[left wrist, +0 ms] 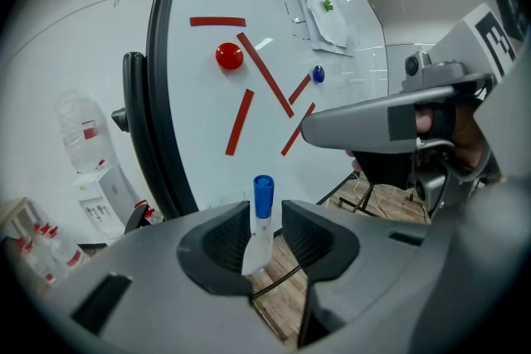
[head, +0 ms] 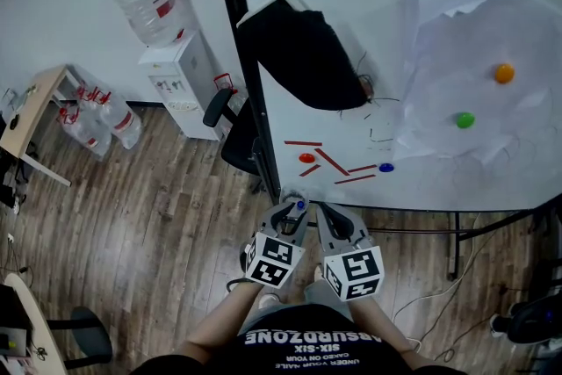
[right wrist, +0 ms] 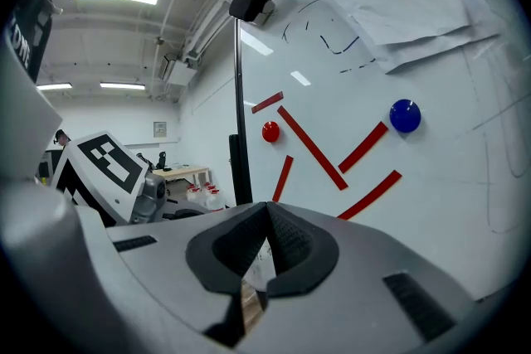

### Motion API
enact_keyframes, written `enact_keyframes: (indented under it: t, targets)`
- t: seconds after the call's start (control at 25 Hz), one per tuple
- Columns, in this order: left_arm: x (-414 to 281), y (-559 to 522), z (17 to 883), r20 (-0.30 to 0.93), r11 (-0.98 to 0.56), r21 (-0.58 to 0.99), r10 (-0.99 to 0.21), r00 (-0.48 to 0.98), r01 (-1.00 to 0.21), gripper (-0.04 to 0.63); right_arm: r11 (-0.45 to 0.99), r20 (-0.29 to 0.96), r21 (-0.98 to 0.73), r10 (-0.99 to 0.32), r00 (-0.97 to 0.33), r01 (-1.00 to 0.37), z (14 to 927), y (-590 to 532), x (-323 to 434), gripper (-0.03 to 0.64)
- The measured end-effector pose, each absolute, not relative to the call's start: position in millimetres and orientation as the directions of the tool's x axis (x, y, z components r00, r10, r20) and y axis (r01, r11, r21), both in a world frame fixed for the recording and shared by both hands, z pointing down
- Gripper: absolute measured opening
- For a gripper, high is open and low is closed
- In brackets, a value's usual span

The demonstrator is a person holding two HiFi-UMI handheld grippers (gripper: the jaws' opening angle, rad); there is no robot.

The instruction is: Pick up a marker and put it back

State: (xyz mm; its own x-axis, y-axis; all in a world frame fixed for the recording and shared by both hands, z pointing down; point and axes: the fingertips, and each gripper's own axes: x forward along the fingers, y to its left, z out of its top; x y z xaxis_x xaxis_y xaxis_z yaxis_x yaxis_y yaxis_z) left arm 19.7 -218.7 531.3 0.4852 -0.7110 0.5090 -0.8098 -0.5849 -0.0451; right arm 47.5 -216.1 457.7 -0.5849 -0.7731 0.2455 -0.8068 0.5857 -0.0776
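Judging from position, put-back is nearly complete: marker [left wrist: 262, 215] stands upright between the parted jaws of left gripper [left wrist: 265, 210], pads apparently clear, at the lower edge of whiteboard [left wrist: 199, 104]. Right gripper [right wrist: 265, 211] is closed, empty. Withdrawal remains.

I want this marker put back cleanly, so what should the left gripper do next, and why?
Probably open the left gripper a touch wider before drawing back. The marker stands upright between its jaws; they are apart, with a gap on one side, the other jaw close against it. Pulling away now might drag it. What bears it below I can't tell.
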Motion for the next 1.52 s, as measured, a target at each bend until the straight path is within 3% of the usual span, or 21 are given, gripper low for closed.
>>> enact_keyframes:
  t: [0.76, 1.12, 1.52]
  targets:
    - [4.8, -196.9, 489.2, 0.415, -0.574, -0.02, -0.75, 0.516, -0.818, 0.1, 0.569, 0.229, -0.066, -0.791, -0.567, -0.82, 449.9, -189.4, 39.2, -0.002]
    - [-2.7, -186.1, 476.2, 0.365, -0.562, 0.009, -0.769, 0.526, -0.827, 0.02, 0.556, 0.226, -0.069, -0.8, -0.556, -0.828, 448.7, -175.7, 36.9, -0.002]
    - [-7.9, -167.9, 467.5, 0.312, -0.554, 0.035, -0.785, 0.535, -0.832, 0.008, 0.593, 0.227, -0.053, -0.777, -0.588, -0.804, 446.1, -152.1, 24.0, -0.002]
